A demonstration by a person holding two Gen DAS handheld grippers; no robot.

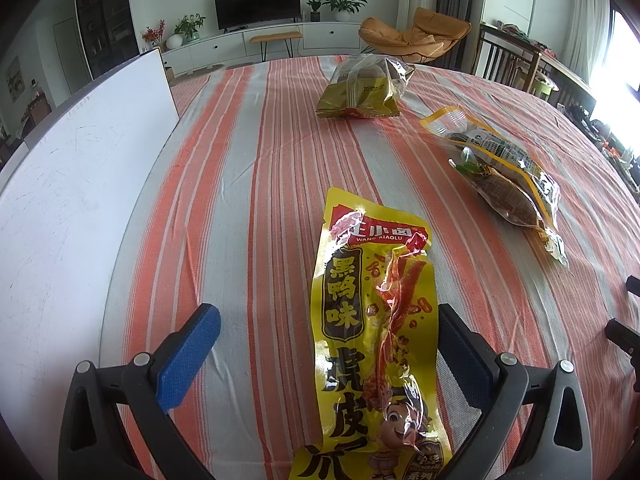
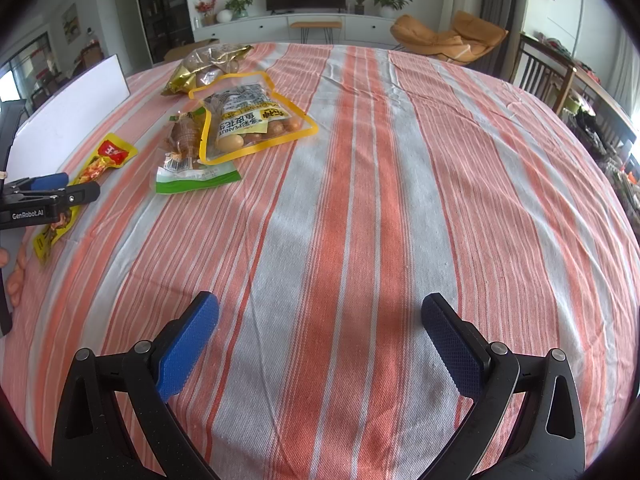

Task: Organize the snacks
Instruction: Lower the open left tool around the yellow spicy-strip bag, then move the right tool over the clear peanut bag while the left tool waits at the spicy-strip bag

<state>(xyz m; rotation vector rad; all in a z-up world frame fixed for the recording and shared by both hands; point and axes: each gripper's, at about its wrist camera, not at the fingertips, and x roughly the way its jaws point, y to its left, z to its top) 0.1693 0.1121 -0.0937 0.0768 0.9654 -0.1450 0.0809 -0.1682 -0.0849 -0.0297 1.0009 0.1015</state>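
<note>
My left gripper point(image 1: 328, 344): jaws wide apart, low over the table, straddling the yellow snack pack point(image 1: 372, 320). Not clamped; blue pads sit either side of it, w/ a gap on the left side.
My right gripper point(image 2: 320, 340): jaws apart too, nothing btwn them, just bare cloth underneath.
Yellow snack pack: flat on the striped tablecloth point(image 1: 248, 168), long way along my left fingers, top end pointing away from me. In the right view it's far left, under my left gripper.
Peanut bag point(image 2: 252, 116): clear w/ yellow edge, mid-table, lying partly on top of the green-edged pack point(image 2: 192, 164).
Green-edged pack: just beside and under the peanut bag, near side.
Gold bag point(image 2: 208, 68): further back, touching the peanut bag's far edge in the right view; can't tell if it overlaps.
White board point(image 1: 72, 184): along the left side of the table, beside the yellow pack, apart from it.
My hand point(image 2: 16, 276): fingers visible at far left edge, right view.
</note>
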